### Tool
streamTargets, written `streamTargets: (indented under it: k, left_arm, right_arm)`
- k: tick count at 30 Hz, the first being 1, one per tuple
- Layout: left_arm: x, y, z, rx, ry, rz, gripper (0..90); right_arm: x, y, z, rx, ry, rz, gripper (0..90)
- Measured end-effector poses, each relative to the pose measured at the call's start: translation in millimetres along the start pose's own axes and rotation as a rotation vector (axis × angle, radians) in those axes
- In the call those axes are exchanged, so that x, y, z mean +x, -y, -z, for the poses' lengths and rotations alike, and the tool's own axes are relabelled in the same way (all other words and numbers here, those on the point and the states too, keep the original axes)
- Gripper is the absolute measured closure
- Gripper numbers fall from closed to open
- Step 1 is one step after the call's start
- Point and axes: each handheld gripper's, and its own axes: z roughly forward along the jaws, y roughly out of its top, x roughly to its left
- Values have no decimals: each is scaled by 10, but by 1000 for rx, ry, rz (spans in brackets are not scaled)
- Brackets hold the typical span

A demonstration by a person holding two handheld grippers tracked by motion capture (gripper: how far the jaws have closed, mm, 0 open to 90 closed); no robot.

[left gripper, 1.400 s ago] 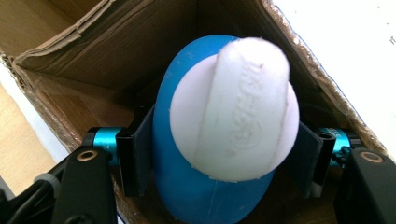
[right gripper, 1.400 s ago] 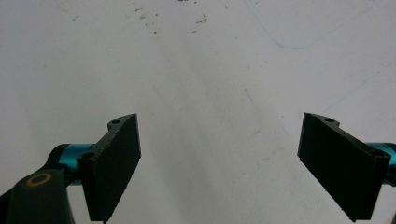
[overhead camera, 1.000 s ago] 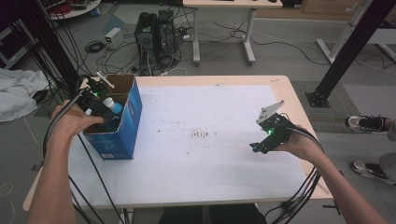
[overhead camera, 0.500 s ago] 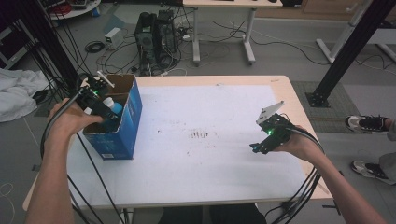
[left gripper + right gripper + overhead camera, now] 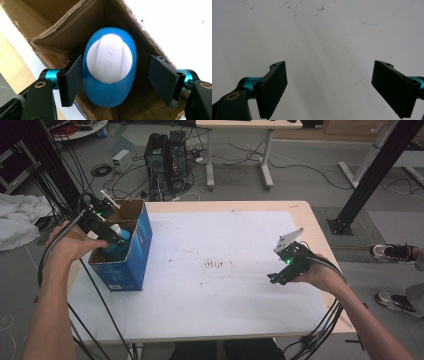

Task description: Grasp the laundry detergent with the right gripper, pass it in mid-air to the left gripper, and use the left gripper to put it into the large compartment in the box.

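Now, left gripper: jaws have just been opening; left pad touches the bottle, right pad stands clear.
Blue bottle: white cap up, between those jaws, inside the cardboard box.
Box: table's 9 o'clock edge.
Right gripper: jaws wide, holding nothing, over bare table at 3 o'clock.

Left gripper is boxed in by brown cardboard box walls; blue-and-white bottle plugs the gap between its jaws.
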Motion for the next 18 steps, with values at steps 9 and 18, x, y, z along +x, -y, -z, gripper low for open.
streamTargets:
  k: [9,18]
  left_arm:
    - [-7,-89,136,-12,-41,-9,265]
    - [-95,-207,320,-52,-54,-43,243]
  right_arm:
    - [-16,3,31,-7,9,20,125]
    - [-13,5,50,-7,12,14,125]
